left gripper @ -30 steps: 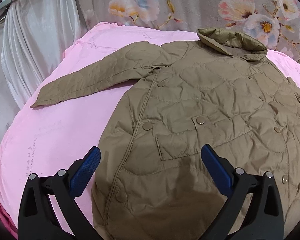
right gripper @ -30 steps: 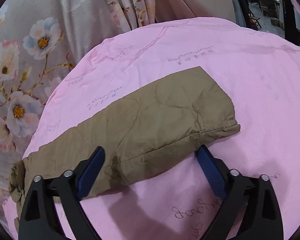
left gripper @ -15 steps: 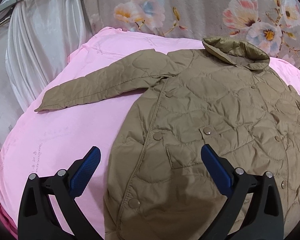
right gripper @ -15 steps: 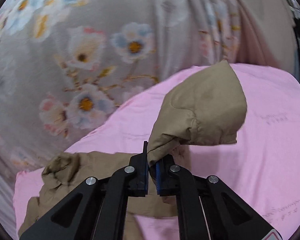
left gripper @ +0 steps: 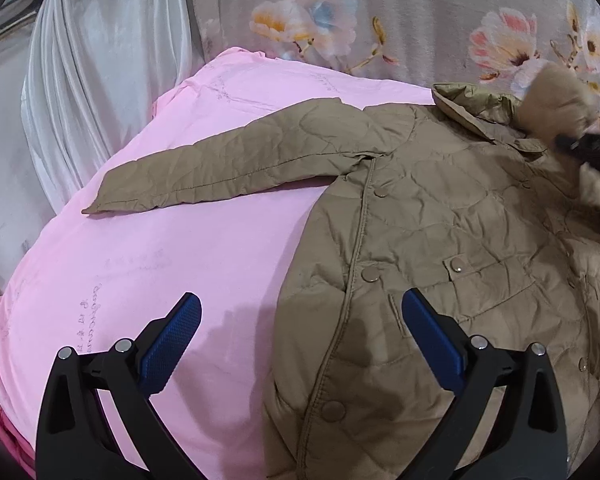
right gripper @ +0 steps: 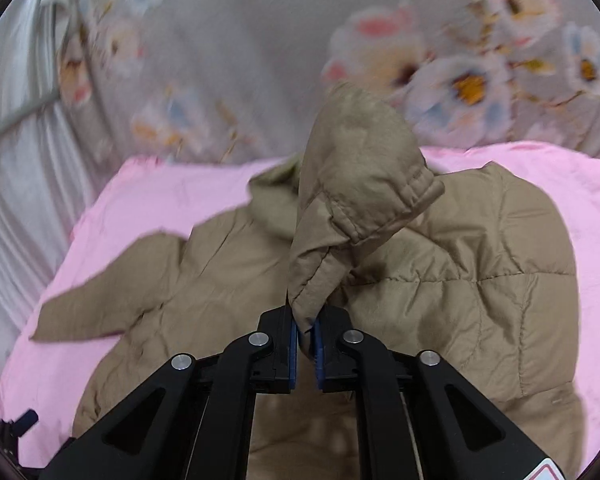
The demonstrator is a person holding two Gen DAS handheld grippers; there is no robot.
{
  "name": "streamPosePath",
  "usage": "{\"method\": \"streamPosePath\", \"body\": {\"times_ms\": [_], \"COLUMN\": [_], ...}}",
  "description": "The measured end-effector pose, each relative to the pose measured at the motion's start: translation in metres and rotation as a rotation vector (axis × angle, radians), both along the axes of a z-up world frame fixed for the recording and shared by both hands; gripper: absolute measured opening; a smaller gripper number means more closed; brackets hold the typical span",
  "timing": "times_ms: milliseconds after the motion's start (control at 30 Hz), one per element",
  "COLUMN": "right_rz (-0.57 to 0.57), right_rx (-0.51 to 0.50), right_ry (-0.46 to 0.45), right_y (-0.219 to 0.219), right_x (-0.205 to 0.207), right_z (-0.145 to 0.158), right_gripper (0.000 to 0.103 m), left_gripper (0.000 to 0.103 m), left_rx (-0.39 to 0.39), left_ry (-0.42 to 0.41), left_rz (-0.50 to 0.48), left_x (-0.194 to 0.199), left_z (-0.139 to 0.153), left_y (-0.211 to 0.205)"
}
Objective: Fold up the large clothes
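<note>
Khaki quilted jacket lies front-up on the pink bed, its right sleeve cuff pinched in the closed right claw mid-fold, next needing laying across the chest, while the left claw hovers wide open, empty.

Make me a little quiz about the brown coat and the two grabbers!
1. True or false: the right gripper is pinching a sleeve of the coat.
2. What colour is the sheet under the coat?
3. The left gripper is: A) open and holding nothing, B) shut on the collar, C) shut on a button.

Key
1. True: the jaws are closed on the sleeve's end.
2. Pink.
3. A.
</note>
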State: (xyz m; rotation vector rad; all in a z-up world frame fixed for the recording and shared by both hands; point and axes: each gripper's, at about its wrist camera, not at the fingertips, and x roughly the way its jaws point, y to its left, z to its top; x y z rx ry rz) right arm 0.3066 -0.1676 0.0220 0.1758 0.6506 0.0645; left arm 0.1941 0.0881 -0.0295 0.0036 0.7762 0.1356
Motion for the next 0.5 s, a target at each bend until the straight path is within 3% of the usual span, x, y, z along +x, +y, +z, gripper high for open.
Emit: {"method": "streamPosePath", "body": {"times_ms": [100,167,333,500], "right_rz": [0.052,0.072,0.055,-0.119], "right_rx": [-0.003,-0.002,-0.018,0.117], "right_ry": [0.055,0.041,-0.029,-0.023], "right_y": [0.031,0.042,0.029,-0.058], "right_x": [0.010,0.003,-0.026,-0.053], "right_z": [-0.021,-0.023,-0.007,-0.001], "right_gripper": [0.027,0.048,0.052,0.056], "left_gripper": [0.098,0.098,0.098,0.098], "left_rx": [-0.035,-0.057,-0.168,-0.260], "left_ry": [0.005,0.013,0.051,0.058], "left_rz": [-0.021,-0.040,-0.122,-0.196], "left_x": [0.004,0.007,0.025,0.060], "left_z": [0.000,0.001,0.007,0.026], "left_y": [0.004,0.004,-0.005,-0.031]}}
